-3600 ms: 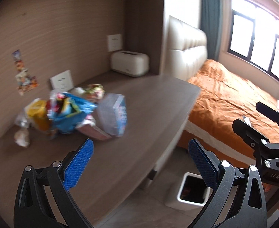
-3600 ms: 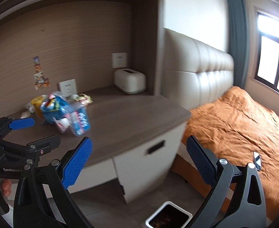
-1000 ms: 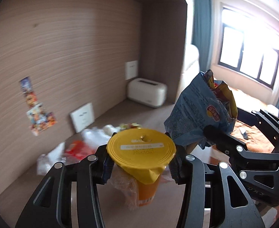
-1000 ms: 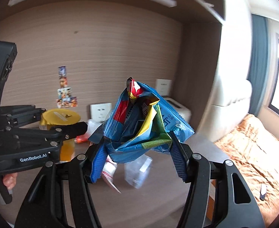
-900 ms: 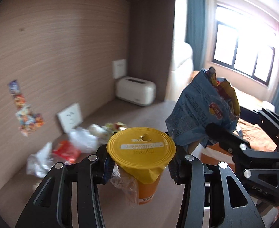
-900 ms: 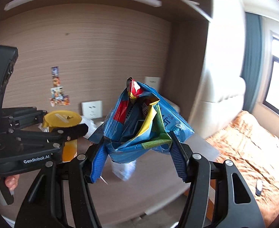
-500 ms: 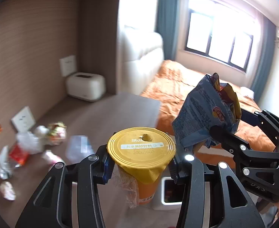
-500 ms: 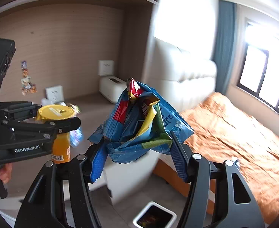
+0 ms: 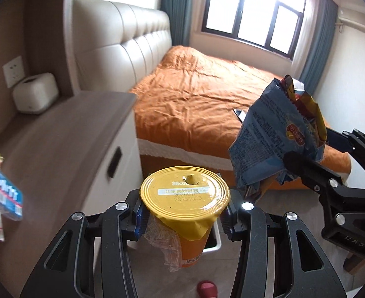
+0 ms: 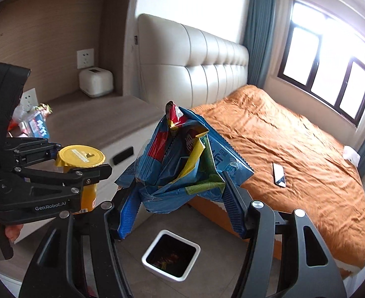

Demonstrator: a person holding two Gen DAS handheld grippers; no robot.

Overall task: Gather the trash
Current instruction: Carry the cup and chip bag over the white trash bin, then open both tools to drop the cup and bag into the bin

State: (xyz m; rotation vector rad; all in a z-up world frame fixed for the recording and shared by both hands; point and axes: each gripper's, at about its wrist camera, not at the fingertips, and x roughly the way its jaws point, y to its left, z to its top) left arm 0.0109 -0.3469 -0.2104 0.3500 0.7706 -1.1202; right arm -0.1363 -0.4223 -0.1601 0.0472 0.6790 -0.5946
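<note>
The left tongs (image 9: 183, 219) grip a yellow-lidded cup (image 9: 185, 196) and the right tongs (image 10: 180, 211) grip a crumpled chip bag (image 10: 182, 159), both above the floor near the bin (image 10: 171, 257). The bin's mouth is small, so a drop released off-centre could miss. The worktop (image 10: 102, 121) edge and bed (image 10: 281, 154) flank the bin, with open floor between them.

Bright daylight from the window (image 10: 331, 74), glaring; fisheye-bent edges; desktop litter (image 9: 3, 196) blurred.

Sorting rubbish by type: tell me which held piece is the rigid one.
The yellow-lidded cup in the left gripper; the right gripper grips a crumpled blue snack bag.
</note>
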